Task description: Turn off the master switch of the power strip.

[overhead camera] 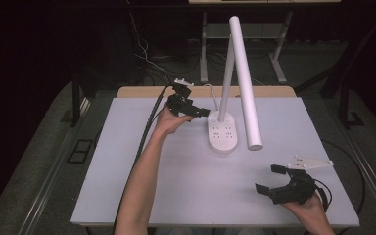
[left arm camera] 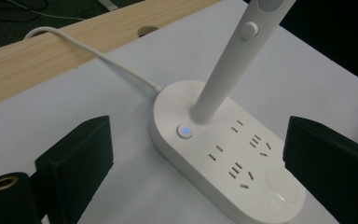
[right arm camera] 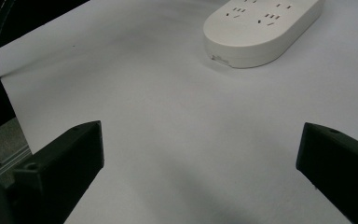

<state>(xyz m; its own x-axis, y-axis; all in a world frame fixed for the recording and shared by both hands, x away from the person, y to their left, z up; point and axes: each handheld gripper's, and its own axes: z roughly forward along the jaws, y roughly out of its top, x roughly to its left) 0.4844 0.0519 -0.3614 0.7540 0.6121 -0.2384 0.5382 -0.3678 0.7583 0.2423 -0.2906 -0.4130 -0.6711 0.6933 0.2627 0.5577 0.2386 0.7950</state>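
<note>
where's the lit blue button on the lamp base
In the left gripper view, the blue button sits on the lamp base, beside the foot of the stem.

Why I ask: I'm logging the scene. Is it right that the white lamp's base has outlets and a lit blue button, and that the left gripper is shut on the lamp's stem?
Not quite. The left gripper is open, its jaws spread to either side of the lamp base, gripping nothing, as the left gripper view shows. The outlets and the lit blue button are right.
</note>
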